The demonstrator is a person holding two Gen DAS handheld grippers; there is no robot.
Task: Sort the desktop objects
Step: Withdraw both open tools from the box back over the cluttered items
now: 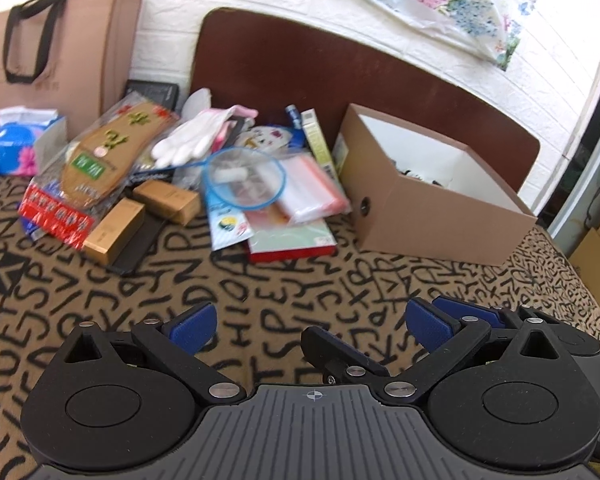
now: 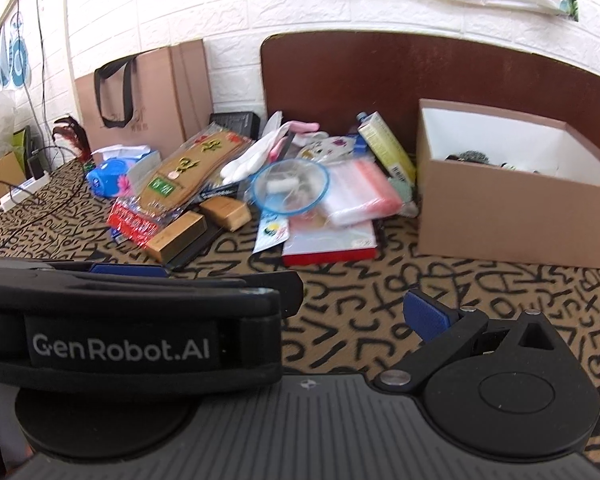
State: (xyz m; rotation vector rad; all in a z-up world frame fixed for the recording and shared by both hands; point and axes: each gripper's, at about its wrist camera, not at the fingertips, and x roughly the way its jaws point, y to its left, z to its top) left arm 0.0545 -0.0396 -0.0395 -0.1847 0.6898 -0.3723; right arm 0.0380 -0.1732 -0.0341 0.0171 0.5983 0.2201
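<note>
Desk (image 1: 284, 304) is covered with a letter-print cloth. A brown paper bag (image 1: 60, 52) is seen leaning on the wall at 10 o'clock in the left wrist view, with a blue tissue pack (image 1: 8, 152) below it. The clutter is piled toward 12 o'clock: a packaged insole (image 1: 100, 160), two gold boxes (image 1: 116, 230), white gloves (image 1: 192, 136), a blue-rimmed net (image 1: 244, 178) laid over a clear zip bag (image 1: 312, 190), and a red-edged flat box (image 1: 292, 246) beneath. An open brown shoebox (image 1: 432, 208) is placed at 2 o'clock, just beside the pile, with dark items partly seen inside.

Left gripper (image 1: 310, 326) is held low over bare cloth, fingers (image 1: 194, 326) spread wide, nothing between them. Right gripper (image 2: 300, 312) is seen in its own view at 6 o'clock, only one blue finger pad (image 2: 424, 316) visible; the other side is blocked by the left gripper body, so its state cannot be told.
</note>
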